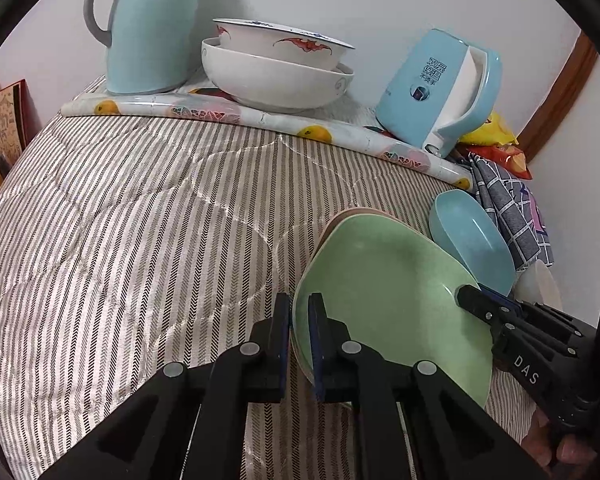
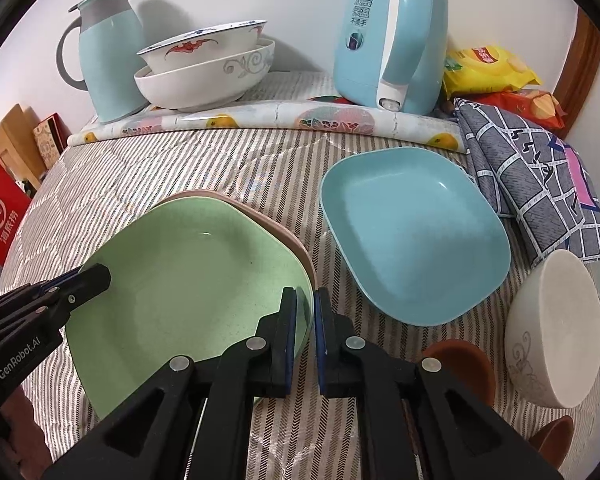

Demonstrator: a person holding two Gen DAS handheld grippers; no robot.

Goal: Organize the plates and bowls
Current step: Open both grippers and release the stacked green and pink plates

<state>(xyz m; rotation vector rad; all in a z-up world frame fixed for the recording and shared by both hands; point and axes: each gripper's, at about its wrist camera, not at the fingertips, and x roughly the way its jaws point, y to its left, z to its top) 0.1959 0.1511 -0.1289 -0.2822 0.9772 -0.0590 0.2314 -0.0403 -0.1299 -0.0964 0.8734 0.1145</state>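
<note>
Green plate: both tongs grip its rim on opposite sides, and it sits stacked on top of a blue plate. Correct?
Not quite. The green plate sits on a pink plate, as the right wrist view shows. The blue plate lies apart, beside them. The left tongs and right tongs do grip opposite rims.

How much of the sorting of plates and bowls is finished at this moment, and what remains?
Done: the two patterned bowls sit nested by the wall, and the green plate lies on the pink plate. In hand: the left gripper and the right gripper each clamp a rim of the green plate. Left: the blue plate, the white bowl and the brown bowls are still loose.
</note>
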